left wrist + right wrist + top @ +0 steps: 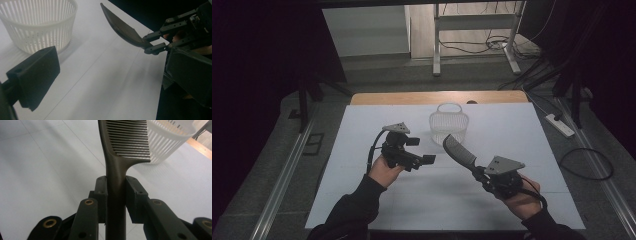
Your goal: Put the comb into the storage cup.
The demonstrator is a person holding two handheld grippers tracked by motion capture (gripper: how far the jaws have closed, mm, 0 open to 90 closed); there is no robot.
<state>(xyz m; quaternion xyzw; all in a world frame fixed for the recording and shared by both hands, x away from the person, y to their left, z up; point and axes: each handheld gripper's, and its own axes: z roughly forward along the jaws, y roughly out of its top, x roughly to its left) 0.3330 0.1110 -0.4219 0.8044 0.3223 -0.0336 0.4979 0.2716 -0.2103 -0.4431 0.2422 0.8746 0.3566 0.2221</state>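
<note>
My right gripper [116, 186] has its two jaws clamped on the handle of a dark comb [125, 142], which sticks up and away from me, lifted off the white table [362, 150] with its toothed end near the white slatted basket [449, 122] at the far side. My left gripper [414, 150] hangs above the table just left of the comb with its jaws spread wide and nothing between them. I can read no brand, label or writing on the comb, the basket or either gripper.

Dim room, grey floor [377, 75]
</note>
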